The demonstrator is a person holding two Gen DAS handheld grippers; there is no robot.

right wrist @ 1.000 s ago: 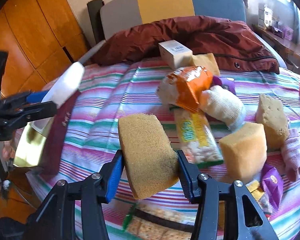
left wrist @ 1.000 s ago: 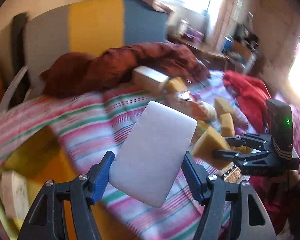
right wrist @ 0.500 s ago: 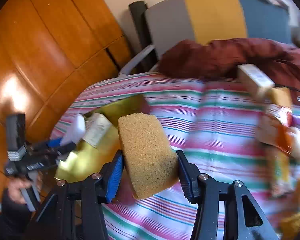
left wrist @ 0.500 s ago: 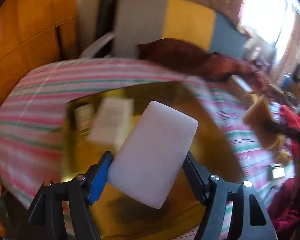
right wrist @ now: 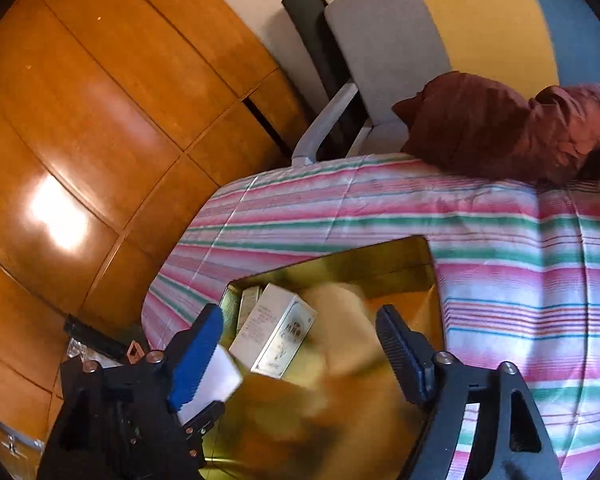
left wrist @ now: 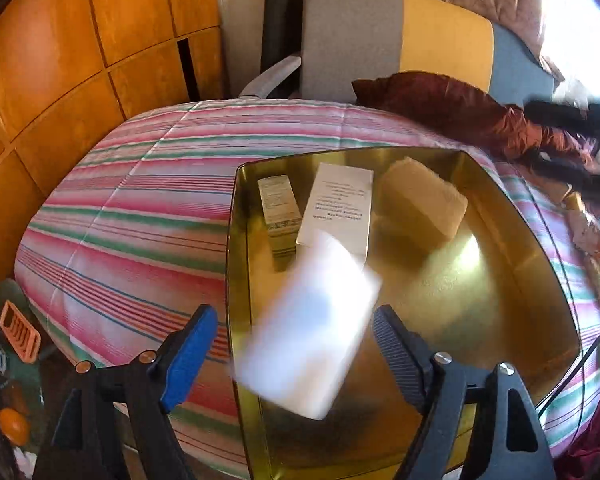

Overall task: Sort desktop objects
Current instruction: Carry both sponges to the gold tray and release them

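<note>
The white block is motion-blurred, its edges smeared, between the left gripper's opening jaws, touching neither pad, above the gold tray. The yellow sponge is an indistinct smear between the right gripper's opening jaws, free of both pads, over the same tray beside a white box.

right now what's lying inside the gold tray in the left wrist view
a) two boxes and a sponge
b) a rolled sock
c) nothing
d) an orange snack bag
a: inside the gold tray lie a small box, a white box and a tan sponge.
</note>
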